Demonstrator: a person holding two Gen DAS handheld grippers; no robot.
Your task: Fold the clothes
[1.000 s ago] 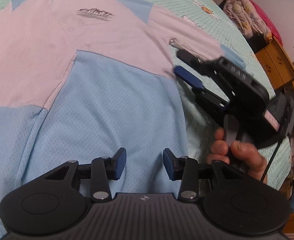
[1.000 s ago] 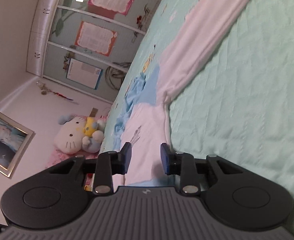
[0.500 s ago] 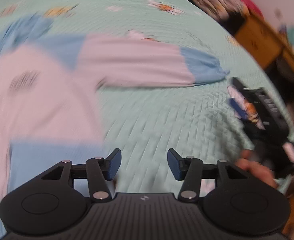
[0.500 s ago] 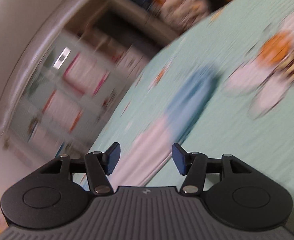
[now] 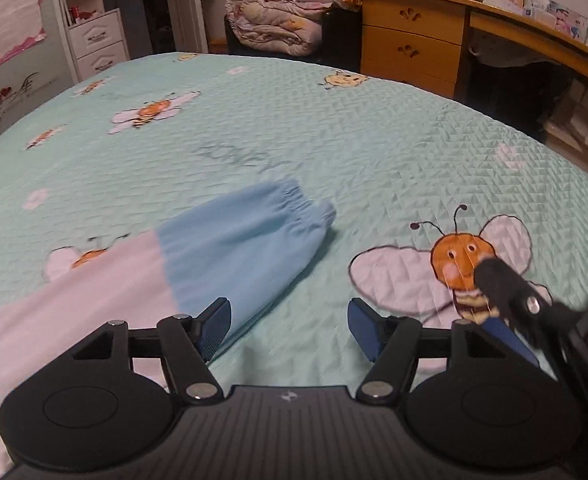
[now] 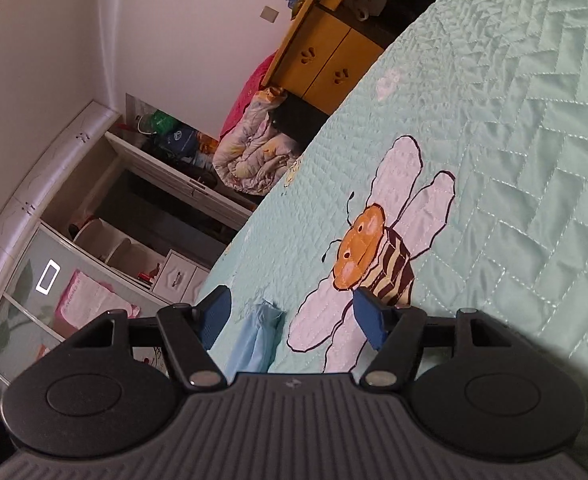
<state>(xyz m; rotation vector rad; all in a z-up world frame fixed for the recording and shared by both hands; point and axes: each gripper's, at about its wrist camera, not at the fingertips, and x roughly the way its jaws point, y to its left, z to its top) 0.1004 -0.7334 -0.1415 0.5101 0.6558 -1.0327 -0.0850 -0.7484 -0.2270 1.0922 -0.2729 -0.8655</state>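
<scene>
A long sleeve of a garment lies flat on the bed, pink toward the body and light blue at the end, with a gathered cuff. My left gripper hovers open just behind the sleeve, its left fingertip over the blue part. The right gripper enters the left wrist view at lower right, over a bee print. In the right wrist view the right gripper is open and tilted, with the blue cuff just ahead between its fingers. The garment's body is out of view.
The bed has a mint quilted cover printed with bees. Beyond it stand a yellow wooden desk, a rolled duvet and a white wardrobe with drawers.
Both grippers have swung away from the shirt's body to the end of the right sleeve. Their jaws stand wider apart than a second ago. Nothing was grasped.
</scene>
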